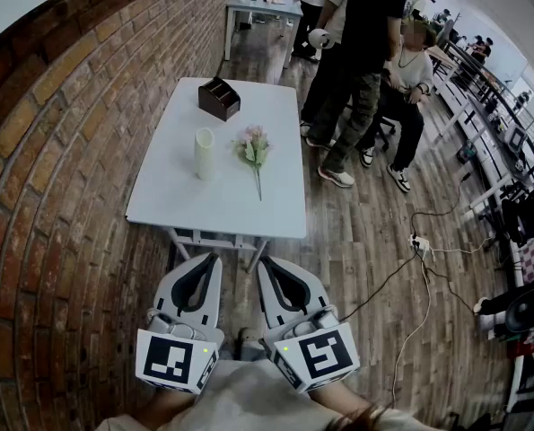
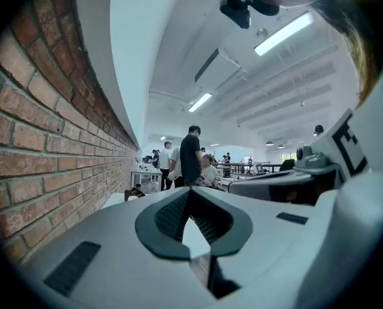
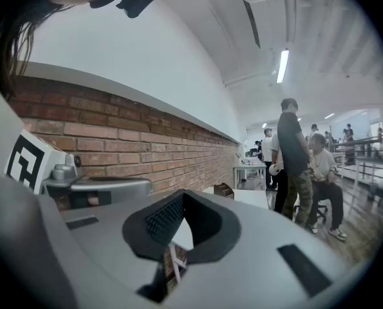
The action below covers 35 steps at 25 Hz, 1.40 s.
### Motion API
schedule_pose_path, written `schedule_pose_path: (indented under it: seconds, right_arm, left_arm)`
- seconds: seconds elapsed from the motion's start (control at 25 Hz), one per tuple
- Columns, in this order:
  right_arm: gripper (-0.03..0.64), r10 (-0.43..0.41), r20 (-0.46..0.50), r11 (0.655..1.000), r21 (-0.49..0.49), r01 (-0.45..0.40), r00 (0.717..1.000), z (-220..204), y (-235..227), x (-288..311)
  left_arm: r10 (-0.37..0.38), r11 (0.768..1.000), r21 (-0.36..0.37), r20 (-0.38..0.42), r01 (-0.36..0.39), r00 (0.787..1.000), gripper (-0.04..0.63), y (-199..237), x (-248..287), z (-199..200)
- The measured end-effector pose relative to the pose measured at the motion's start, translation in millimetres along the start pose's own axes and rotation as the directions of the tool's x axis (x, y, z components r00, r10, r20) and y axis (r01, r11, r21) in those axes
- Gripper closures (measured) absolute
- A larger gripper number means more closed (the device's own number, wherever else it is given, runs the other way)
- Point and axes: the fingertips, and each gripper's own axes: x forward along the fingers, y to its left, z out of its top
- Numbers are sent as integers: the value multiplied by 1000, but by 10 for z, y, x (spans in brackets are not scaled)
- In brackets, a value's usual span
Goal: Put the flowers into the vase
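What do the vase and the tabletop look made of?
Vase: pale matte cylinder without glare, probably ceramic or frosted glass. Tabletop: flat, smooth white surface with a soft sheen, probably laminate or painted board.

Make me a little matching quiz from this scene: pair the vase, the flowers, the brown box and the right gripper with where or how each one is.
Things:
1. vase
2. flowers
3. brown box
4. right gripper

Descriptions:
A. lying flat on the table
B. shut and empty, short of the table
C. cream-coloured, standing upright
D. at the table's far end

Pairs: 1-C, 2-A, 3-D, 4-B.
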Motion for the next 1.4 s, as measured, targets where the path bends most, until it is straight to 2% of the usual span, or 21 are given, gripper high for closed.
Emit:
schedule_pose_path:
  seconds: [0.52, 0.96, 1.4]
  right_arm:
    - [611, -26, -19, 1000, 3, 26, 999, -78, 49, -15]
    - [609, -86, 10, 996, 27, 85, 996, -59, 77, -58]
    - [609, -100, 18, 995, 18, 100, 995, -24, 98, -41]
  left_arm:
    - [-20, 1000, -22, -5, 20, 1000, 588, 45, -23, -87]
    - [-49, 999, -21, 12, 50, 999, 588, 112, -123, -71]
    - [-52, 998, -23, 18, 53, 998, 588, 187, -156, -58]
